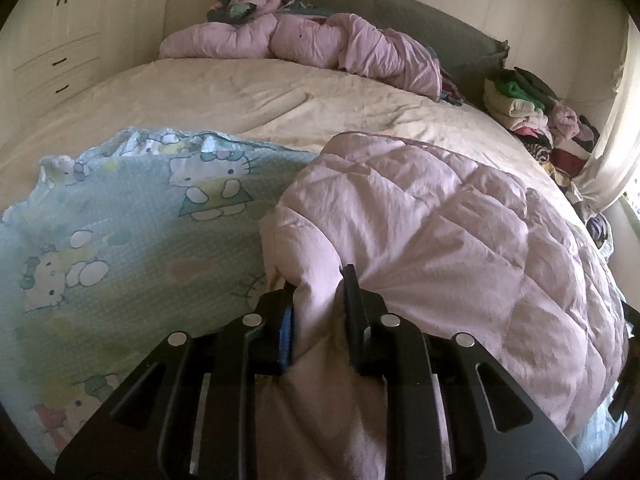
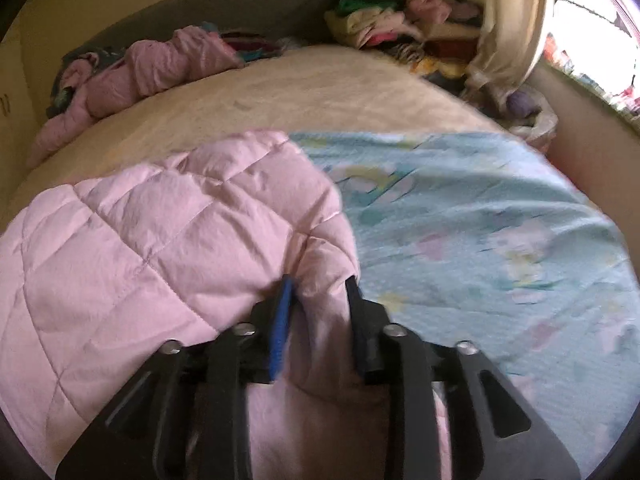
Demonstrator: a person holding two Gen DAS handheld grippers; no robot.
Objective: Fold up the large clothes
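Left gripper (image 1: 320, 292) clamping the pink quilt (image 1: 440, 220) edge, right gripper (image 2: 320, 300) sitting loosened around its corner, cream bed (image 1: 260, 96) lying open beyond

Each wrist camera sits just behind its own gripper and looks forward and downward along the fingers, close to the bed (image 1: 280, 92). Both face the headboard (image 2: 224, 4). Both views share the pink quilt (image 1: 440, 232), the blue sheet (image 2: 500, 220), the clothes pile (image 1: 528, 116) and the curtain (image 2: 508, 20).
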